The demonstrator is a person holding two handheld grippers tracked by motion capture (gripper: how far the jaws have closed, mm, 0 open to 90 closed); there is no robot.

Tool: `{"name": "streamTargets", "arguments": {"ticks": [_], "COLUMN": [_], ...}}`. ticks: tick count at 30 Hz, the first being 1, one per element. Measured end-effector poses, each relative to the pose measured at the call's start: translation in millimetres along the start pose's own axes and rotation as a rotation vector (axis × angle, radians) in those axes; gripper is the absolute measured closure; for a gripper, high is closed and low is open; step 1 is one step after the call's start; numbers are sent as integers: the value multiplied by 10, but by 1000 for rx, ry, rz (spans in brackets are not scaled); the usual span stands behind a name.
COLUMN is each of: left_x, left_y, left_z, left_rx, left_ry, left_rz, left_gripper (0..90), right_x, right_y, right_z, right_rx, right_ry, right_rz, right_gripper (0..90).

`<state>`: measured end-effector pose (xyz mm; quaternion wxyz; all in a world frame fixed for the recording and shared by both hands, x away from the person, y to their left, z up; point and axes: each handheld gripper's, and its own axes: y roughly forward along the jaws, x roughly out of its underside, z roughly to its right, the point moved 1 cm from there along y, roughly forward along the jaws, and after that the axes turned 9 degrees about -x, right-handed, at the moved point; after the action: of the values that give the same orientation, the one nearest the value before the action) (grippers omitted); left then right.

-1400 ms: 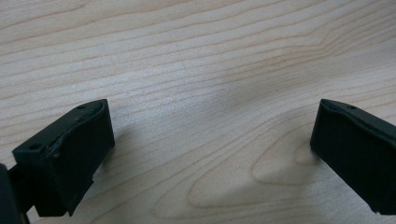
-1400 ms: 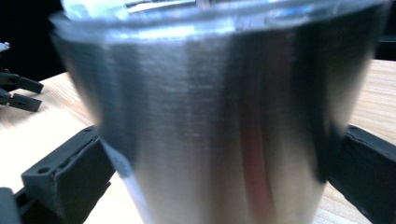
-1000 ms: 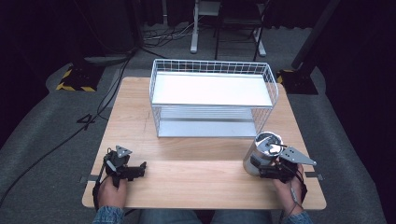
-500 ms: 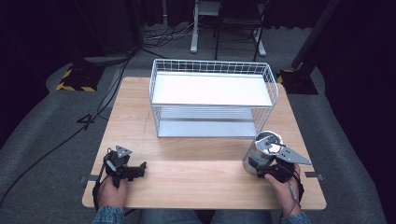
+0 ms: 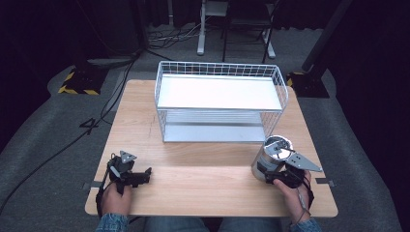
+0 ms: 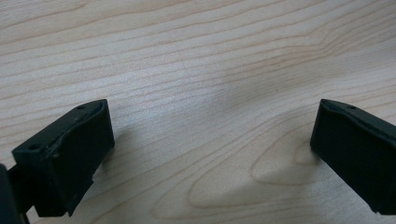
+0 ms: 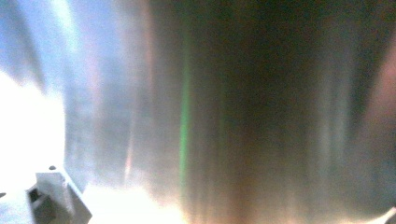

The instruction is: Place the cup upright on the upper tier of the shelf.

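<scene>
A metal can (image 5: 271, 157) stands upright on the bench (image 5: 203, 181), just in front of the right gripper (image 5: 276, 175) and touching it; compared with a second ago, can and gripper sit almost where they were, with only a slight shift of the hand, so the grasp looks settled rather than under way; in the right gripper view the brushed metal wall of the can (image 7: 224, 107) sits pressed up close, with one pale finger (image 7: 58, 196) at its lower left; whether these fingers pinch the can or merely bracket it, I cannot tell. Beyond the can, farther from the fingers, a white wire rack (image 5: 220, 104) waits with both shelves bare; lifting the can toward it is probably next. The left gripper (image 5: 140, 176) rests well apart from the can, unmoved over the last second; its fingers (image 6: 65, 154) stand spread wide over bare wood, holding nothing.
</scene>
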<state>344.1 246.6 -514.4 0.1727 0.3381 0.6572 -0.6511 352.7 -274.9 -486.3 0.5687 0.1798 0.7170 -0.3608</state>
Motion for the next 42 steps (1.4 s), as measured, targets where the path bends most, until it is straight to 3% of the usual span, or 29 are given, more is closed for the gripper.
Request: {"name": "streamTargets", "arguments": {"ticks": [3, 14, 20, 31, 42], "left_x": [0, -1, -2, -2, -2], "left_y": [0, 2, 2, 3, 3], "left_z": [0, 1, 1, 3, 3], "left_rx": [0, 3, 4, 3, 3], "left_ry": [0, 0, 1, 0, 0], "left_rz": [0, 0, 0, 0, 0], "left_gripper": [0, 0, 0, 0, 0], "right_x": [-20, -238, -402, -789, -1144], "right_y": [-19, -118, -171, -224, -268], "right_z": [2, -32, -32, -28, -6], "right_rx": [0, -1, -18, -49, -66], "right_ry": [15, -11, 18, -18, -23], "right_rz": [-2, -13, -8, 2, 31], "right_gripper": [31, 32, 32, 33, 34]}}
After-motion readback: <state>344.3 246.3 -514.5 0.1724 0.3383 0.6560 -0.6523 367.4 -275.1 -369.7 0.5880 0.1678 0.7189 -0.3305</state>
